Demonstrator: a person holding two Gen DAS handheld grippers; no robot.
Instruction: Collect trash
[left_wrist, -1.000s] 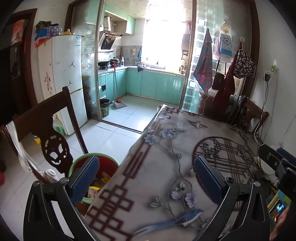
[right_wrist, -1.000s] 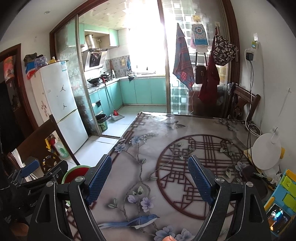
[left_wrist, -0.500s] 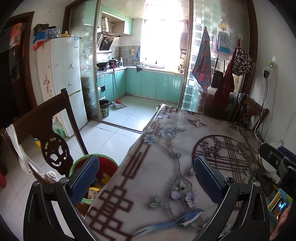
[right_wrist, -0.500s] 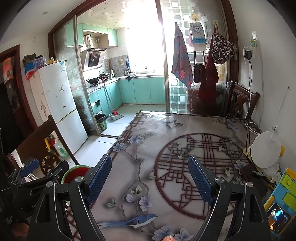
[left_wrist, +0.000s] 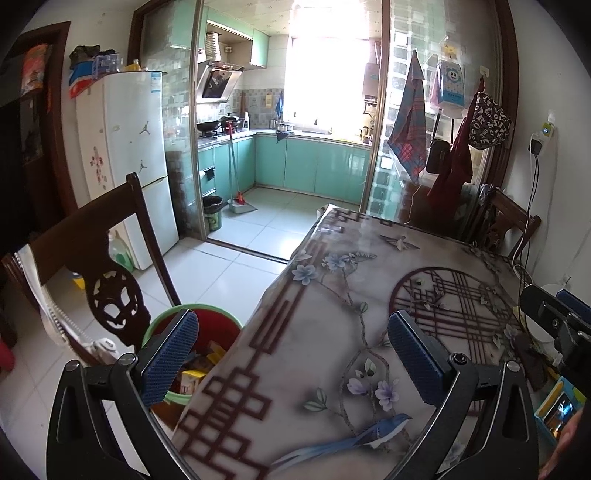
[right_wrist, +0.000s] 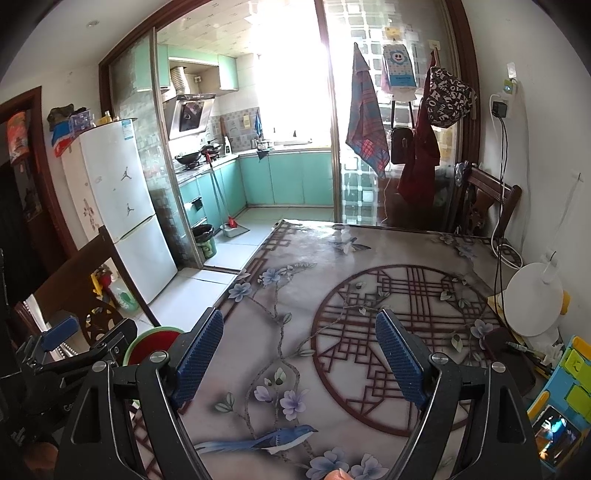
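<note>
Both grippers hang over the near part of the tabletop (right_wrist: 369, 236), which is covered in a glossy grey cloth printed with a dark red lattice circle, pale flowers and a blue bird. The left gripper (left_wrist: 291, 354) has its blue-padded fingers (left_wrist: 170, 358) wide apart with nothing between them, and the right gripper (right_wrist: 299, 354) likewise shows its ribbed blue fingers (right_wrist: 399, 358) spread and empty.

The cloth looks bare of loose rubbish across its middle, so the collecting seems either finished or waiting for a fresh target. What reads as trash already sits in the round red bucket with a green rim (left_wrist: 218, 325), which stands on the tiled floor at the lower left of the left wrist view, just beside the table edge and behind the carved dark wooden chair (left_wrist: 107, 258). Inside it are yellow and orange cartons and wrappers, partly hidden by the left finger; the pieces look light and crumpled, easy to pinch.

At the right edge of the right wrist view lie a white round lamp base (right_wrist: 532, 302), some pens and a blue and yellow case (right_wrist: 569, 384); whether any of these counts as rubbish I cannot tell. The next move probably calls for searching that cluttered right side, then closing on a scrap and carrying it left to the bucket.
</note>
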